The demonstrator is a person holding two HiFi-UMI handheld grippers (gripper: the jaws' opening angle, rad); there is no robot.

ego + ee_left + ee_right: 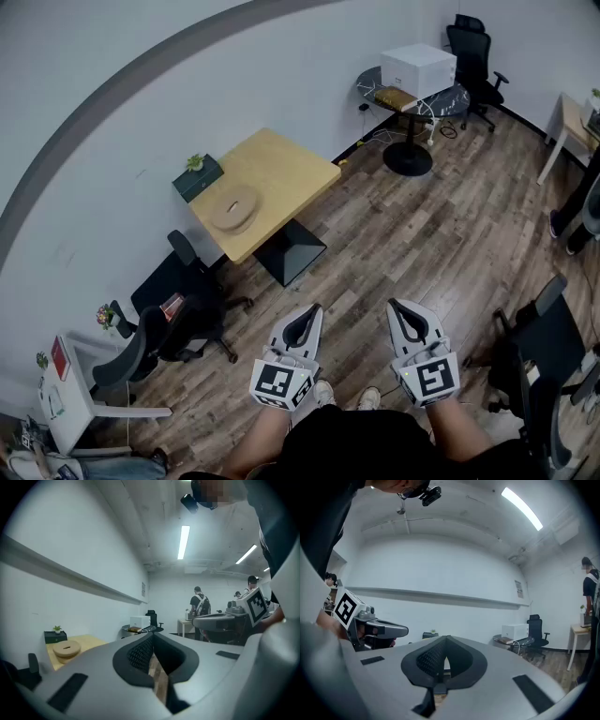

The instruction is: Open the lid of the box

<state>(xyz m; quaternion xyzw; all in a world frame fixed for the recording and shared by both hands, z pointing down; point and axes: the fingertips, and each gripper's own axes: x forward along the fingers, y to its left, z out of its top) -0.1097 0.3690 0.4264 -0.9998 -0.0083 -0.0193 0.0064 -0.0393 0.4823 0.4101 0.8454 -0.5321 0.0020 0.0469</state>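
A round wooden box [233, 208] with a slotted lid lies on the yellow table [281, 173], far ahead of both grippers; it also shows small at the left of the left gripper view [66, 648]. My left gripper [313, 310] [152, 635] and right gripper [395, 305] [445, 638] are held side by side close to the person's body, above the wooden floor. Both have their jaw tips together with nothing between them. Neither is near the box.
A dark green case with a small plant [197, 176] sits at the table's wall side. Black chairs [178, 309] stand left of the table. A white box [418, 67] rests on a round dark table at the back. An office chair [544, 356] and people stand at right.
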